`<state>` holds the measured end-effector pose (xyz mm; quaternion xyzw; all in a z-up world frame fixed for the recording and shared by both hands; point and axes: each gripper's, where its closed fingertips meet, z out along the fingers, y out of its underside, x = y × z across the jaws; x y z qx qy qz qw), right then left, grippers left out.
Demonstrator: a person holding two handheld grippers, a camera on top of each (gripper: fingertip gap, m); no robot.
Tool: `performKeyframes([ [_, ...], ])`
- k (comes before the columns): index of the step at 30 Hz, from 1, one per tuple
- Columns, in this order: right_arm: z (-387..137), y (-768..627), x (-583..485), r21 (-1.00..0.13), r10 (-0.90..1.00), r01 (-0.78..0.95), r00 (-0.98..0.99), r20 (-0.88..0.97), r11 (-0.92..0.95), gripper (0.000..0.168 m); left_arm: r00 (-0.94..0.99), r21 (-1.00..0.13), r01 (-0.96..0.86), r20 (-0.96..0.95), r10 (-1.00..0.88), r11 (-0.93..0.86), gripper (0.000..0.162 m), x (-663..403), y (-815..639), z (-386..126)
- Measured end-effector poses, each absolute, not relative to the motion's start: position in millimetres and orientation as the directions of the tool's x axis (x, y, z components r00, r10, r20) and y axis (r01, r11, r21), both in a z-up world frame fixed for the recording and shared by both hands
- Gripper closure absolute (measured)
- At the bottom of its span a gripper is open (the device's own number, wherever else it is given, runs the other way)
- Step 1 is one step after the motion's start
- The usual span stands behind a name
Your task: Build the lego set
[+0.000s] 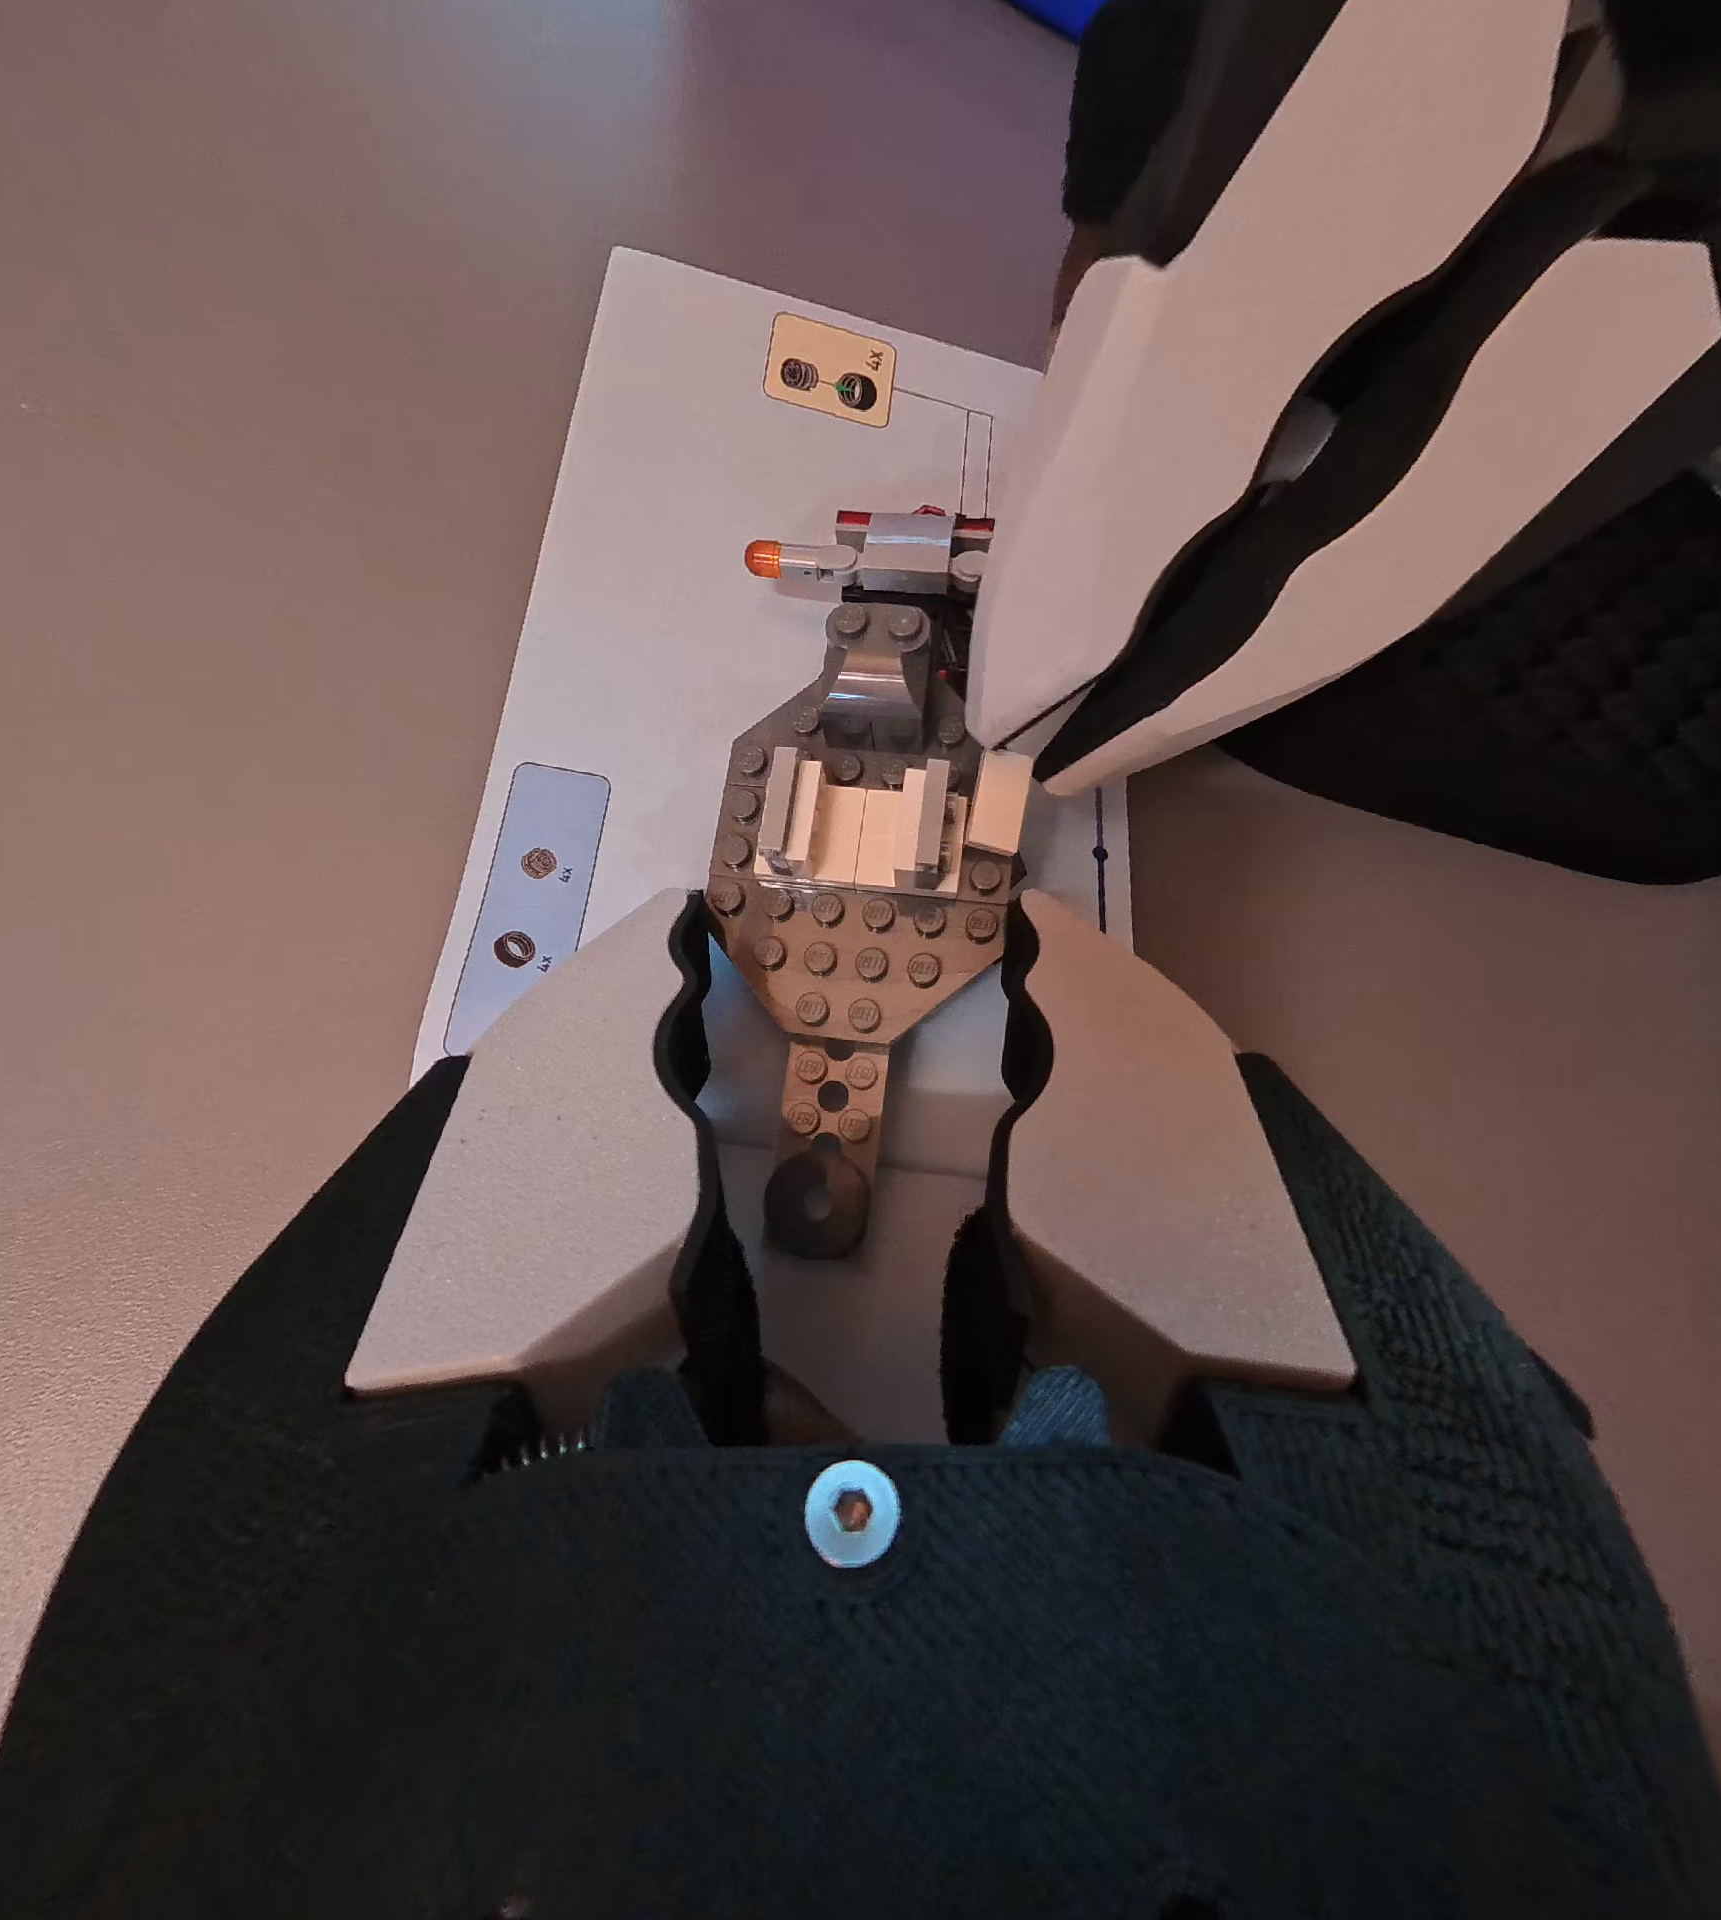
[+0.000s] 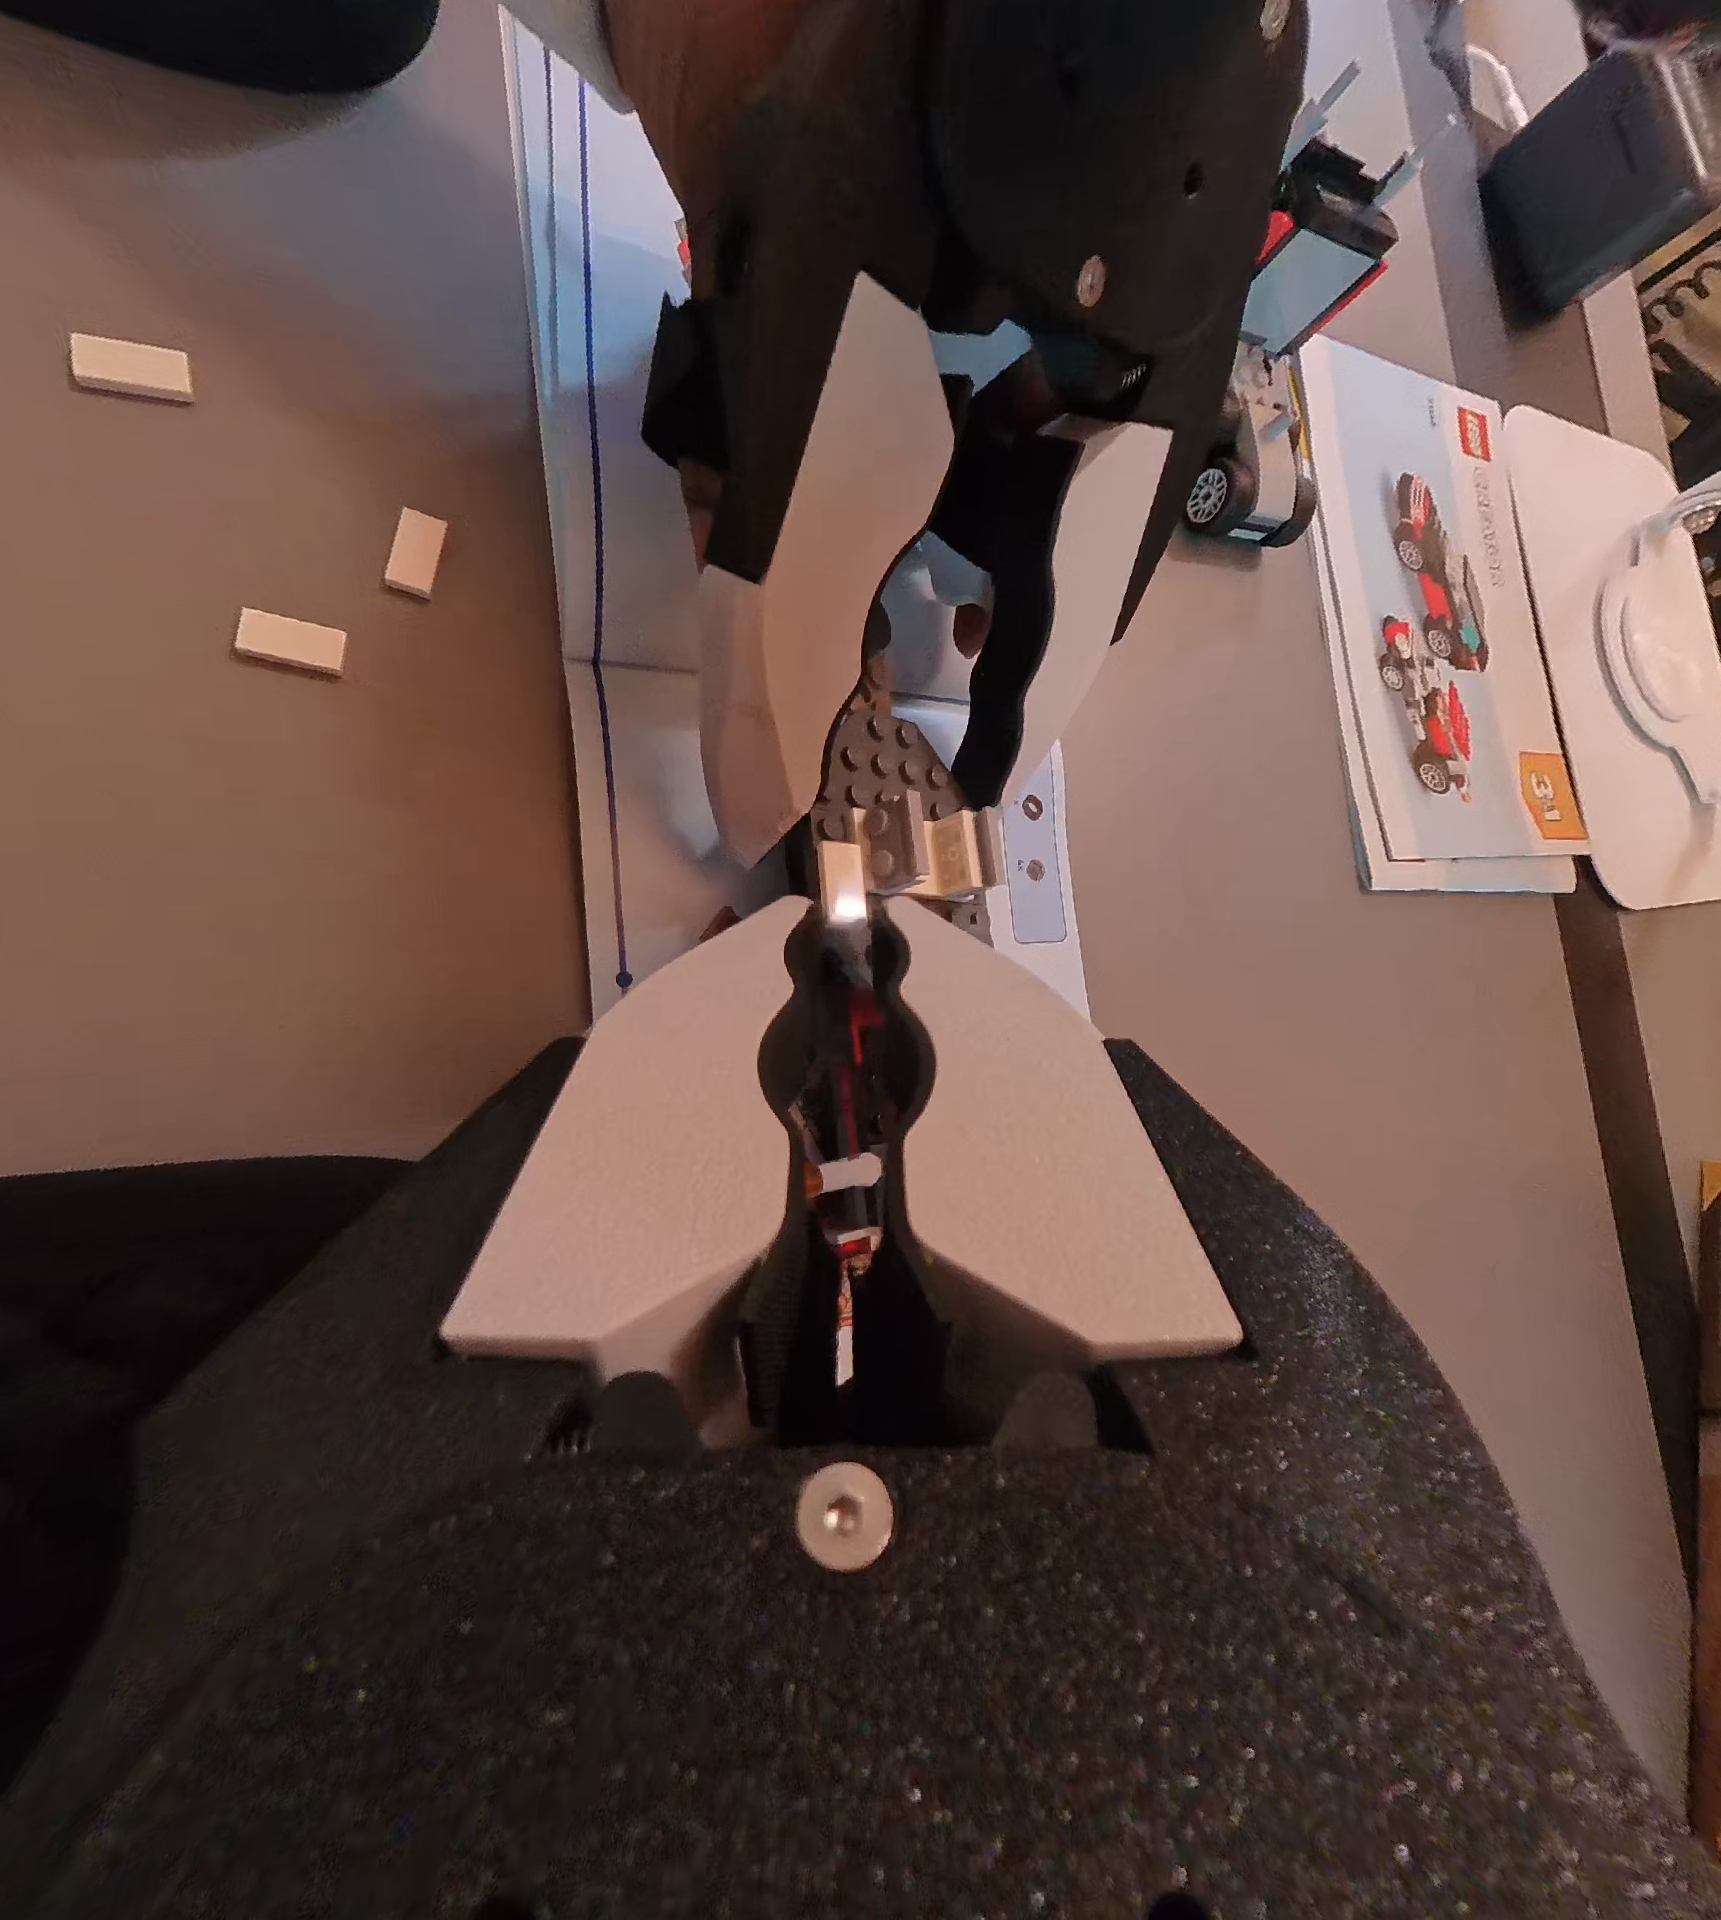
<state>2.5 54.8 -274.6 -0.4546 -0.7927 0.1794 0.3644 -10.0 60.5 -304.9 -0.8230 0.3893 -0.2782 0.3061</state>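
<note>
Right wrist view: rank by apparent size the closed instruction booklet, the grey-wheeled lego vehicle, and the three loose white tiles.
1. closed instruction booklet
2. grey-wheeled lego vehicle, partly hidden behind the left gripper, so unsure
3. loose white tiles: near alike, not ranked.

Left gripper [image 1: 854,925]: fingers closed on both sides of the grey model's [image 1: 856,914] studded plate.
Right gripper [image 1: 1027,764]: ahead and to the right, tips pinching a white tile [image 1: 999,816] at the model's right edge.
Under the model: white instruction sheet [image 1: 648,582].
</note>
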Motion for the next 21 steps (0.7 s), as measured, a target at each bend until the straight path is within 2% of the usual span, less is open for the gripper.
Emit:
performKeyframes([
  [6, -274, 55, 3, -0.612, 0.839, 0.577, -0.319, 0.441, 0.541, 0.159, 0.542, -0.72, -0.467, 0.224, -0.81, -0.513, 0.108, -10, 61, -305],
  [9, -265, 48, 3, -0.611, 0.787, 0.499, -0.338, 0.516, 0.615, 0.16, 0.543, -0.721, -0.464, 0.228, -0.808, -0.515, 0.108, -10, 61, -305],
  [12, -258, 38, 1, -0.54, 0.664, 0.397, -0.323, 0.675, 0.742, 0.155, 0.544, -0.72, -0.461, 0.233, -0.806, -0.518, 0.108, -10, 61, -304],
  [17, -269, 49, 1, -0.377, 0.533, 0.454, -0.286, 0.797, 0.807, 0.148, 0.547, -0.72, -0.449, 0.247, -0.8, -0.529, 0.108, -10, 61, -303],
  [21, -272, 50, -3, -0.318, 0.478, 0.457, -0.294, 0.828, 0.831, 0.149, 0.549, -0.719, -0.448, 0.248, -0.798, -0.531, 0.108, -10, 61, -303],
])
